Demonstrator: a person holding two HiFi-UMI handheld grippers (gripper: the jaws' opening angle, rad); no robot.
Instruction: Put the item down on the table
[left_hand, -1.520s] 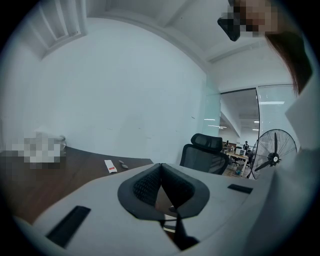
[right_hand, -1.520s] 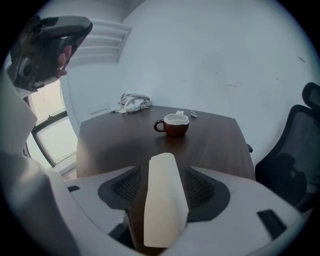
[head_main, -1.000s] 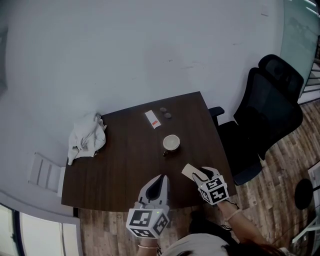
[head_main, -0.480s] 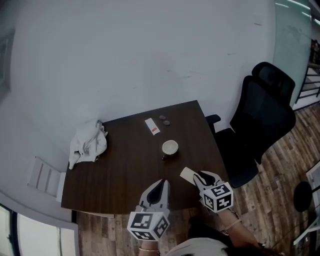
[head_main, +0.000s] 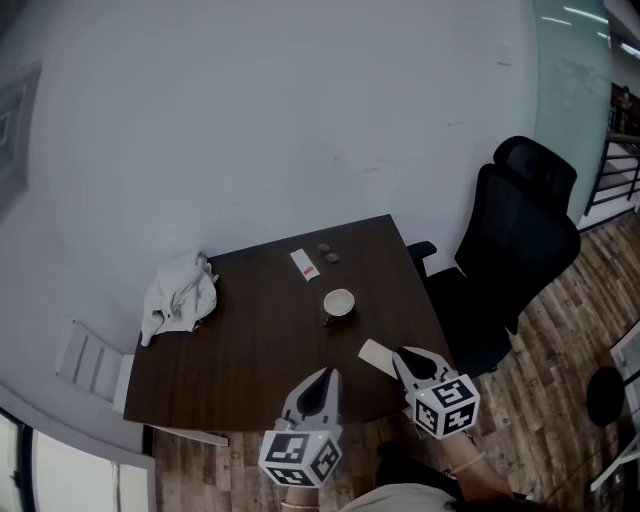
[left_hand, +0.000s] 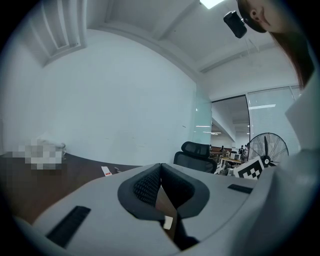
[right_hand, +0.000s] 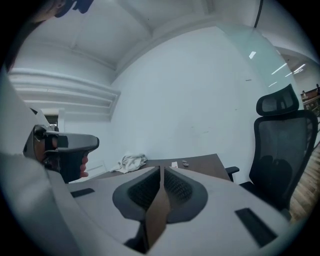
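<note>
Head view, lower right: my right gripper (head_main: 400, 353), jaws just closing, pinches the card (head_main: 377, 354) edgewise over the table (head_main: 250, 320) for placing.

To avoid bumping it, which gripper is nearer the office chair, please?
Right. The right gripper, jaws just closing on a brown card, is near the chair; the left gripper sits farther across the table.

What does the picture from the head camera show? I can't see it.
Seen from above, the right gripper, whose jaws have just been closing, holds a flat tan card over the near right corner of a dark table. The left gripper is shut beside it; a cup and a white cloth sit farther back.
</note>
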